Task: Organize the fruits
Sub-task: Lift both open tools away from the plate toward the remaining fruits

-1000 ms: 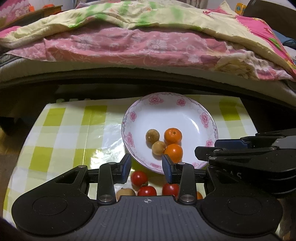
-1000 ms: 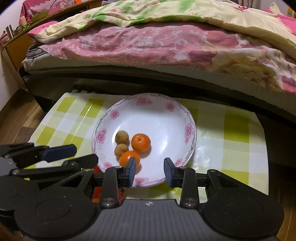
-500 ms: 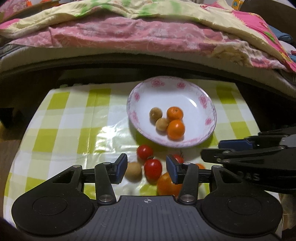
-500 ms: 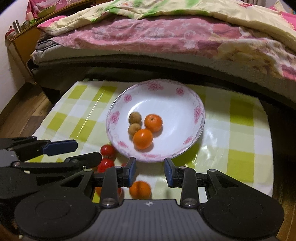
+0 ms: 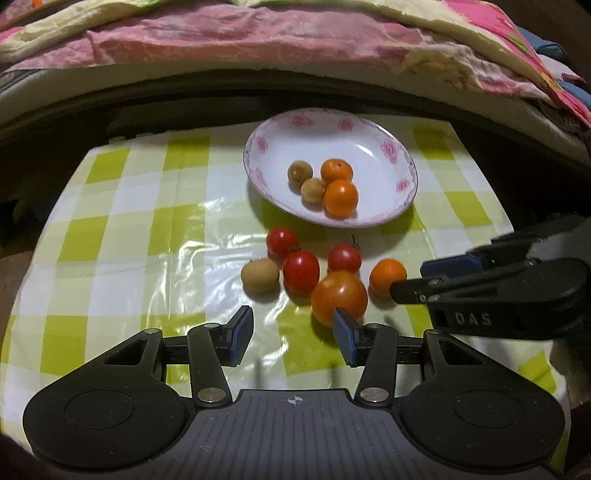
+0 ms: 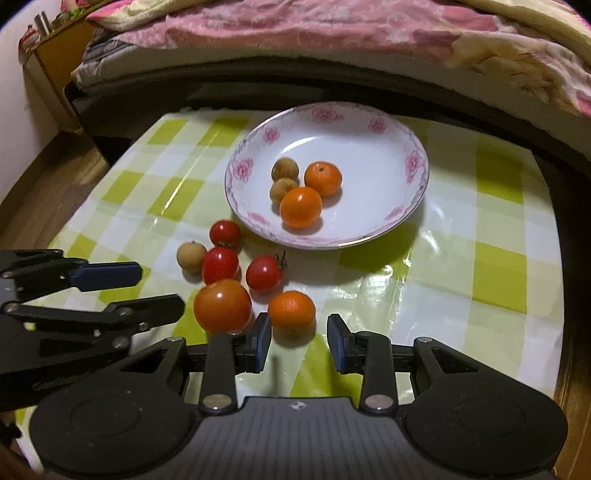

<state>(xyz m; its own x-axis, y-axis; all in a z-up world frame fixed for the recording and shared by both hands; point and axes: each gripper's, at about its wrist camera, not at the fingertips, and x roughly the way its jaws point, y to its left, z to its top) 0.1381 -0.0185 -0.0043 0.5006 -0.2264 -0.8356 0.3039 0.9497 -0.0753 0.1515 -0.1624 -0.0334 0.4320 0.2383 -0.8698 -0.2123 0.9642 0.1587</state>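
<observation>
A white plate with pink flowers (image 5: 388, 151) (image 6: 369, 125) holds two small oranges (image 6: 301, 206) and two brown longans (image 6: 285, 170). In front of it on the cloth lie three cherry tomatoes (image 5: 301, 271) (image 6: 263, 272), a large tomato (image 5: 339, 297) (image 6: 222, 304), a loose orange (image 5: 388, 277) (image 6: 291, 310) and a longan (image 5: 259, 275) (image 6: 191, 256). My left gripper (image 5: 293, 339) is open and empty, just short of the large tomato. My right gripper (image 6: 300, 343) is open and empty, just short of the loose orange.
The low table has a green and white checked plastic cloth (image 5: 129, 229) (image 6: 498, 229). A bed with pink and yellow quilts (image 5: 258, 37) (image 6: 369, 33) runs along the far side. A wooden floor (image 6: 44, 166) shows at the left.
Both grippers have pulled back toward me and away from the plate. The loose fruit in front of the plate has come fully into view.
</observation>
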